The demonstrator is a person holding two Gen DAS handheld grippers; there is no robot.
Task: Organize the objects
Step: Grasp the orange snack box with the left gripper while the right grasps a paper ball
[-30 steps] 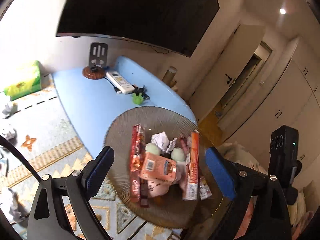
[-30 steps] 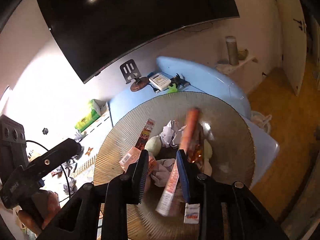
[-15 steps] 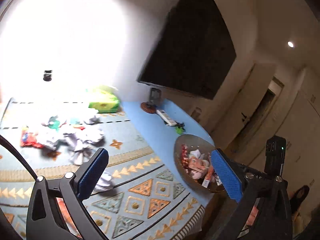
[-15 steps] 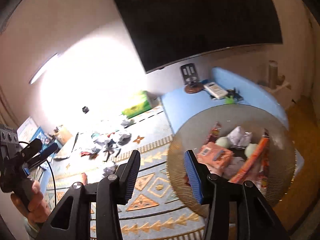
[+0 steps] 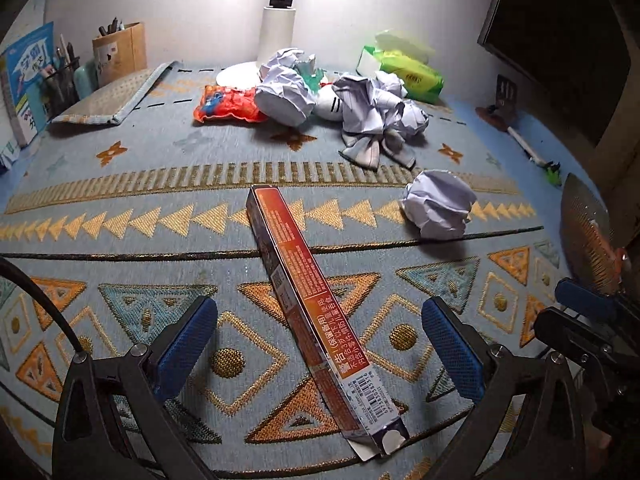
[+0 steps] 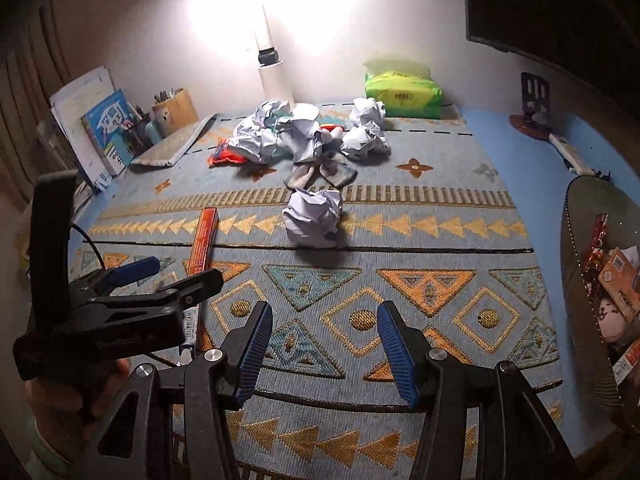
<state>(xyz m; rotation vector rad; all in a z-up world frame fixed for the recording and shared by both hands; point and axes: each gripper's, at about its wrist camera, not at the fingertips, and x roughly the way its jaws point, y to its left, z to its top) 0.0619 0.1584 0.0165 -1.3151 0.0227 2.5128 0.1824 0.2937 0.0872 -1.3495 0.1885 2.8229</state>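
- Left gripper (image 5: 318, 344): blue-padded fingers (image 5: 188, 344) spread wide and closing slightly, one on each side of the long box (image 5: 304, 292) without touching it
- Long box: a slim orange-and-dark carton lying flat on the patterned mat (image 5: 120, 200), running diagonally from the mat's middle toward the camera, barcode end nearest
- Right gripper (image 6: 324, 352): fingers (image 6: 256, 344) partly apart and opening, nothing between them, held above a bare patch of the mat with diamond motifs
- Crumpled paper ball (image 6: 314, 218): alone on the mat, ahead of the right gripper and to the right of the box's far end
- Clutter pile (image 5: 344, 100): more crumpled paper, an orange-red packet and a grey striped cloth, gathered near the white lamp base (image 5: 276, 40) at the back
- Green tissue pack (image 6: 402, 94): against the wall, right of the pile
- Wicker bowl (image 6: 576, 280): at the mat's right edge, on the blue table surface, holding assorted packets
- Books and pen holder (image 6: 176, 108): at the back left corner
- A person's hand (image 6: 60, 396) gripped the left tool's handle, seen in the right view
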